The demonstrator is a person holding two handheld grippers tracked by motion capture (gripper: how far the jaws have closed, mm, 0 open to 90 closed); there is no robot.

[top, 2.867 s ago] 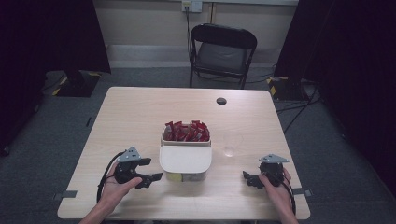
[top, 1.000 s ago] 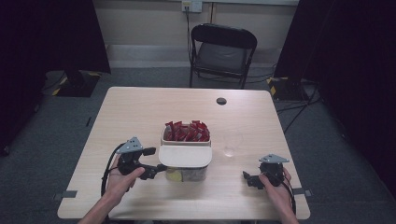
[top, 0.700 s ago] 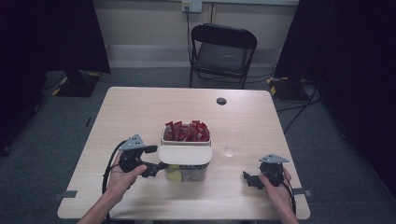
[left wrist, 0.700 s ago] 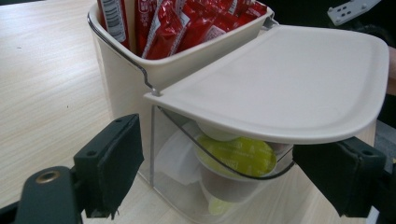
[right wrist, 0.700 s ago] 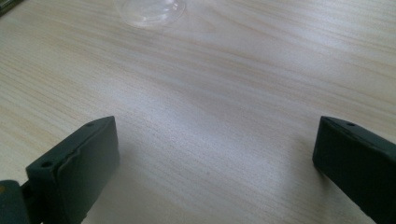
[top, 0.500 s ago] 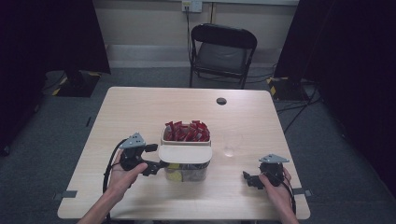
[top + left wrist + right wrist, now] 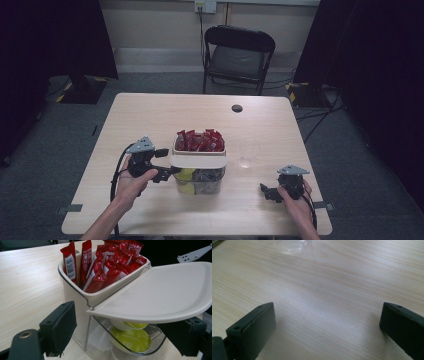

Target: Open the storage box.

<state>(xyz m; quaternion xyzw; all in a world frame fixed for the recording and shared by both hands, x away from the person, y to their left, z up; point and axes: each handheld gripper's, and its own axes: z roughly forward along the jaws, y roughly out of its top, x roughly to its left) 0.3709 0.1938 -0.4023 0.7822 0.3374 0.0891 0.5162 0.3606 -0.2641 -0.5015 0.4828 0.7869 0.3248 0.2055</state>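
A two-part container [image 7: 199, 186] stands mid-table. Its rear cream bin holds upright red sachets [image 7: 200, 141] [image 7: 105, 267]. Its clear front bin holds green-topped capsules [image 7: 186, 175] [image 7: 131, 336]. A cream lid [image 7: 198, 161] [image 7: 162, 295] is hinged up over the front bin, roughly level. My left gripper [image 7: 167, 162] [image 7: 122, 332] is open at the container's left side, jaws either side of the front bin's corner, one jaw just under the lid's edge. My right gripper [image 7: 267, 192] [image 7: 327, 327] rests open on bare table at the front right, nothing between its jaws.
A clear glass cup [image 7: 248, 152] [image 7: 292, 245] stands right of the container, ahead of the right gripper. A small black disc [image 7: 237, 108] lies near the table's far edge. A black folding chair [image 7: 239, 55] stands beyond the table.
My left gripper has moved right, up against the container. The cream lid has come up off the front bin, showing the capsules. The right gripper has stayed put.
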